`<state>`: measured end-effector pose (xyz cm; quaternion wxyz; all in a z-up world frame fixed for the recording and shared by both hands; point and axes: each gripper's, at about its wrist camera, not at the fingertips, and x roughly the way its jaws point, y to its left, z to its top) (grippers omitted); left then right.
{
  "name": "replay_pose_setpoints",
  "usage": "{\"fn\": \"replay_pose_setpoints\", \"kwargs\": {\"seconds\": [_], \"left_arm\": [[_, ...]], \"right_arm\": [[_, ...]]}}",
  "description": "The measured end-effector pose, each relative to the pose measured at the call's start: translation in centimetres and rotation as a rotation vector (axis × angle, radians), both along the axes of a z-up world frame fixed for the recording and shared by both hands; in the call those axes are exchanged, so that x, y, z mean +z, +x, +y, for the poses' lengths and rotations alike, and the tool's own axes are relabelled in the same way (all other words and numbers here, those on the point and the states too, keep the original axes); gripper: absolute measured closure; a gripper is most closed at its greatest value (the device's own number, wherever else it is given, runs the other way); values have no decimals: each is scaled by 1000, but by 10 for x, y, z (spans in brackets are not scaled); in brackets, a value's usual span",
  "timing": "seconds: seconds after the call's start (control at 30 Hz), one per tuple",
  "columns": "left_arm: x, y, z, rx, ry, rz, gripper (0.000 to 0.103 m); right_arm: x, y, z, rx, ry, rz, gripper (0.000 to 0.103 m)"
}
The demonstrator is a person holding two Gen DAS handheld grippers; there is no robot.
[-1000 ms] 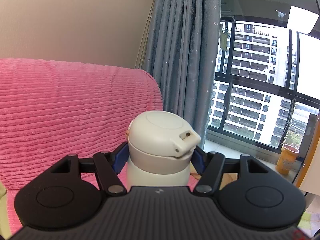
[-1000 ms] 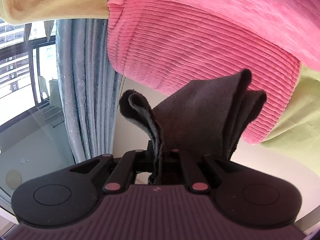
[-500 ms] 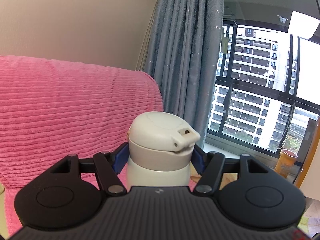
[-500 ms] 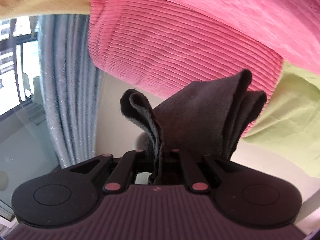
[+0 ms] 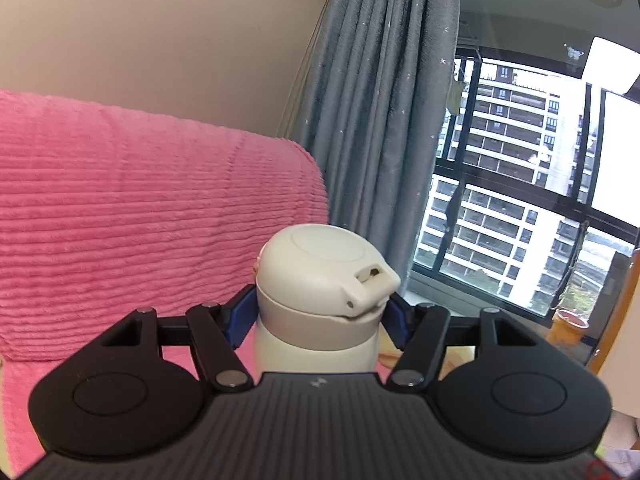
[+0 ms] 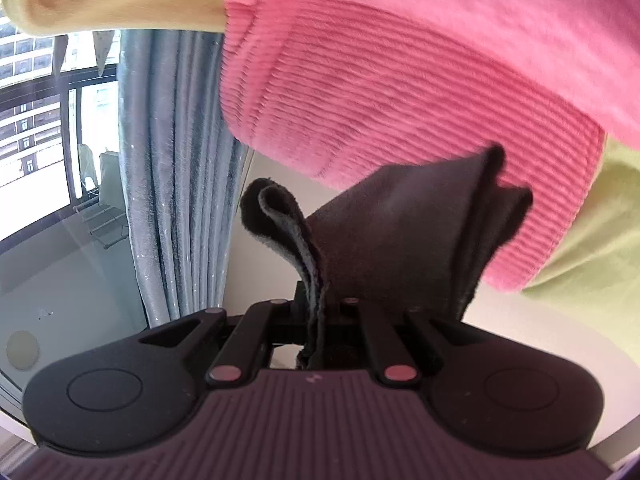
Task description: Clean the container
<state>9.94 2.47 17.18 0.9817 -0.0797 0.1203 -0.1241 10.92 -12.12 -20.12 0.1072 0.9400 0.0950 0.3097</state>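
In the left wrist view we see a cream-white bottle (image 5: 320,304) with its domed flip lid shut, so whatever is inside stays hidden from us. It stands upright with its long axis vertical, low in the centre of the frame, and the lid's latch tab points toward about 4 o'clock, at the window side. Our left gripper (image 5: 318,316) clamps the bottle just below the lid: the blue-padded fingers (image 5: 240,316) press against its body from 9 o'clock and 3 o'clock, spread only as wide as the bottle itself. Behind the bottle, at 9 to 11 o'clock, lies a pink ribbed blanket (image 5: 140,208) draped over a sofa back; a grey-blue curtain (image 5: 372,112) hangs at 12 to 1 o'clock, and a window (image 5: 520,200) with apartment blocks beyond it fills the 2 to 3 o'clock side. In the right wrist view our right gripper (image 6: 320,320) is pinched nearly shut on a dark grey cloth (image 6: 400,240), whose folds rise from the fingers toward 12 and 1 o'clock, one rolled edge curling over at 11 o'clock. This camera is tilted, so the pink blanket (image 6: 400,80) spans the top of the frame from 11 to 2 o'clock, and the curtain (image 6: 176,180) hangs at 9 to 10 o'clock. The bottle does not show in this view.
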Motion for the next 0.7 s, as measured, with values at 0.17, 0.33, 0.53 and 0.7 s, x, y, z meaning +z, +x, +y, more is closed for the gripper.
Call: {"fn": "replay_pose_setpoints", "kwargs": {"seconds": [0.17, 0.33, 0.53, 0.7], "left_arm": [[-1, 1, -6, 6, 14, -15, 37], [-2, 6, -8, 22, 22, -19, 36], [-1, 8, 1, -9, -40, 3, 36], [0, 10, -4, 2, -17, -11, 36]], "right_arm": [[-3, -3, 11, 13, 15, 24, 99], [-7, -6, 22, 26, 30, 48, 99], [-11, -10, 35, 41, 49, 76, 99], [-6, -1, 42, 47, 45, 80, 98]]}}
